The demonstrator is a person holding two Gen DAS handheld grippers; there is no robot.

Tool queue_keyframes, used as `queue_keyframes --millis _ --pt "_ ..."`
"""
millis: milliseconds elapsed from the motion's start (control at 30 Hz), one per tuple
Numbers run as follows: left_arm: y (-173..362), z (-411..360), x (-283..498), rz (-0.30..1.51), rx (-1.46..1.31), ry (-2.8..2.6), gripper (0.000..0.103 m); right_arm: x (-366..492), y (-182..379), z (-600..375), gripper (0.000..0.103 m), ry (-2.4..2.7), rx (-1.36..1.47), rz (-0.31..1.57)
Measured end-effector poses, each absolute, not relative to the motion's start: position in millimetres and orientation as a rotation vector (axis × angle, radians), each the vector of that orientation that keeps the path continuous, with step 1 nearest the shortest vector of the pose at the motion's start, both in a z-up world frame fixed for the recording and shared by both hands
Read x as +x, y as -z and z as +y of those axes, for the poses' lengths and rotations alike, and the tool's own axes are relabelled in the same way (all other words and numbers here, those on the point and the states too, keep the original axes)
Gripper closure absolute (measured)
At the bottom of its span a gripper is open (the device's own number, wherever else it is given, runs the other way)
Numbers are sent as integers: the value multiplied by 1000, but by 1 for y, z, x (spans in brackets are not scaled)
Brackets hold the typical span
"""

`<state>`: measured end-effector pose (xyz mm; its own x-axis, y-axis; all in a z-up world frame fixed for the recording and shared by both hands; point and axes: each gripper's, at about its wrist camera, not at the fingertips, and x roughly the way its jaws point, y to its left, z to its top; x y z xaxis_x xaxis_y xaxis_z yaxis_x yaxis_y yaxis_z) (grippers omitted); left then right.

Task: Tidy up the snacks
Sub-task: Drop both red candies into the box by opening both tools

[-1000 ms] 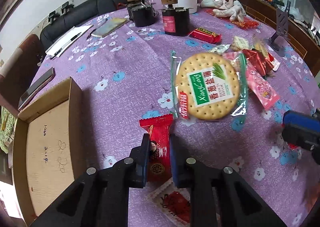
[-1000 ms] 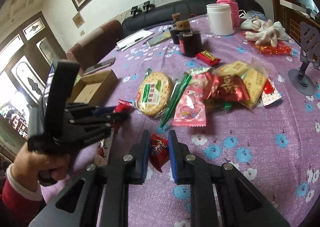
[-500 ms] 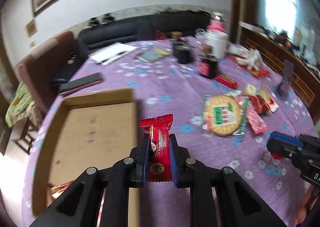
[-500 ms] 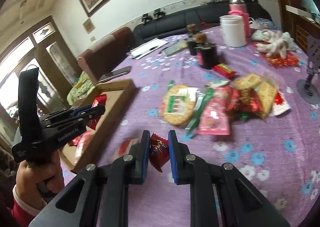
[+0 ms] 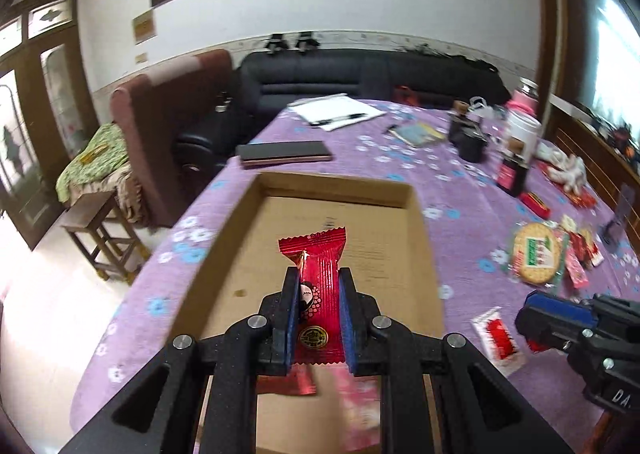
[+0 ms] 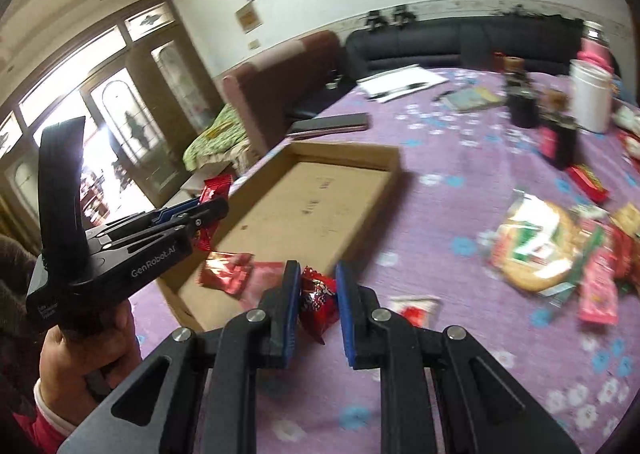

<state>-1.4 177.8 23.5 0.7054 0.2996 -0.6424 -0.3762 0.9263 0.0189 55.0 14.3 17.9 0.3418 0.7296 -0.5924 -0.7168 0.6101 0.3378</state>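
Observation:
My left gripper is shut on a long red snack packet and holds it in the air over the shallow cardboard box. The right wrist view shows that left gripper over the box's near left rim, a hand gripping its handle. My right gripper is shut on a small red candy wrapper just in front of the box, above the purple cloth. Red packets lie in the box's near corner.
A pile of snacks with a round cracker pack lies to the right on the flowered purple tablecloth. A white-and-red packet lies near the box. Dark jars, a white tub, a phone and papers stand farther back.
Both grippers have swung left from the snack pile toward the cardboard box, each still carrying its packet. The left one now hangs over the box.

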Motion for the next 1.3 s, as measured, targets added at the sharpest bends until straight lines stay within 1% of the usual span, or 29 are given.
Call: queue_keyframes --millis 367,833,900,967,1033,1100,1133,1167,1200,1267,1300 --pt "-13 220 -16 695 -179 -453 84 48 -3 94 85 -1038 -54 805" --pt "2 235 -5 724 -194 -465 84 68 13 111 85 -1013 -58 847" --pt "2 235 -4 727 -191 -467 84 68 14 112 83 -1012 -64 849" --pt "3 234 -2 741 -190 -466 84 67 13 111 76 -1007 -66 848" --pt "1 234 -2 739 -191 -472 82 66 12 109 67 -1005 -57 846" --pt "-1 234 -3 735 -190 -486 75 65 8 104 64 -994 -57 832" --pt "-3 234 -4 729 -190 -493 57 65 6 101 64 -993 -53 828" --pt "-5 233 -6 719 -186 -506 35 64 4 97 64 -991 -51 821" --pt "-8 233 -8 707 -181 -515 22 64 2 93 63 -985 -54 815" --pt "-14 231 -13 679 -173 -534 19 60 -1 79 58 -956 -77 791" --pt "-17 230 -14 673 -176 -535 19 59 -1 71 53 -938 -82 784"
